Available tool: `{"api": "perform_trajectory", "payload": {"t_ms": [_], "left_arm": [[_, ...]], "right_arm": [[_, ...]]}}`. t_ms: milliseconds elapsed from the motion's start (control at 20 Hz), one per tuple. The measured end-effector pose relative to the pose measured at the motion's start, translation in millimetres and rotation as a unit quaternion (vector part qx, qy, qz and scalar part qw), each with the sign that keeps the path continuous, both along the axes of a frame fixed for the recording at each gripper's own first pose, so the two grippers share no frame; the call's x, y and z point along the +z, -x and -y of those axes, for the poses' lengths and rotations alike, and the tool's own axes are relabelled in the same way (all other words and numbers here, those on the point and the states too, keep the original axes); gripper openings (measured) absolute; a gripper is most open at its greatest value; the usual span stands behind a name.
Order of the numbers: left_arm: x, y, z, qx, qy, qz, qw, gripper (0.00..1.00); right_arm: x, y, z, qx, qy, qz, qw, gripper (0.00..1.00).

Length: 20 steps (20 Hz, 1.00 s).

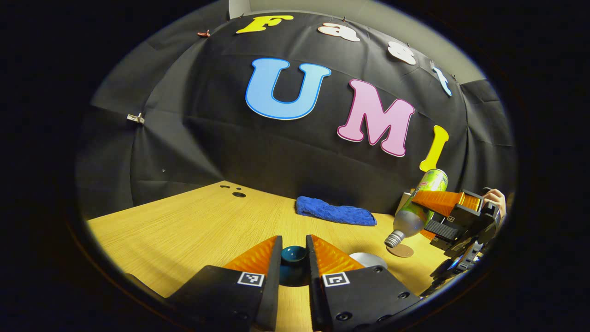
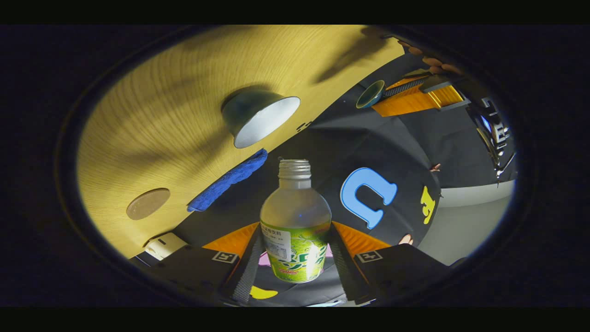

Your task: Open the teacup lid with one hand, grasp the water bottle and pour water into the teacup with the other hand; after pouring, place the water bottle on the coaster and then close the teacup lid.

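My left gripper (image 1: pixel 293 244) is shut on the teal teacup lid (image 1: pixel 293 256) and holds it above the wooden table (image 1: pixel 193 226). Just right of it, the open teacup (image 1: pixel 367 259) shows a white inside behind my finger. My right gripper (image 1: pixel 421 214) is shut on the green-labelled water bottle (image 1: pixel 417 207), which is tilted with its uncapped mouth down, above and right of the cup. A round brown coaster (image 1: pixel 400 250) lies under the bottle's mouth. In the right gripper view the bottle (image 2: pixel 295 221) sits between my fingers, and the open teacup (image 2: pixel 260 117), the coaster (image 2: pixel 147 203) and the lid (image 2: pixel 370 94) lie beyond it.
A folded blue cloth (image 1: pixel 334 212) lies at the back of the table against the booth's wall. A small white object (image 2: pixel 164 244) sits at the table's edge near the coaster. A hand (image 1: pixel 495 198) holds the right gripper.
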<state>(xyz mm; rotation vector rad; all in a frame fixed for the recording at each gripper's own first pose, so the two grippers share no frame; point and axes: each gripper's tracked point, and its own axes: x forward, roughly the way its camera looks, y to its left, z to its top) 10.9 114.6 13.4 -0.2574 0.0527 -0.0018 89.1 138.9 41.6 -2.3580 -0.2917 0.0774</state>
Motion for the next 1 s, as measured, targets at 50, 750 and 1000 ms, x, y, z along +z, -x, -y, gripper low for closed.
{"api": "perform_trajectory", "payload": {"t_ms": [50, 750, 1000], "left_arm": [[1, 0, 0, -0.001, 0.001, 0.000, 1.000, 0.32], [-2, -1, -2, 0.003, 0.000, -0.002, 1.000, 0.32], [-5, -2, 0, 0.002, 0.003, -0.004, 1.000, 0.31]], "right_arm": [[0, 0, 0, 0.000, 0.000, -0.001, 1.000, 0.77], [-23, 8, 8, -0.022, -0.149, -0.057, 0.987, 0.77], [-26, 12, 13, -0.042, -0.388, -0.094, 0.916, 0.78]]}}
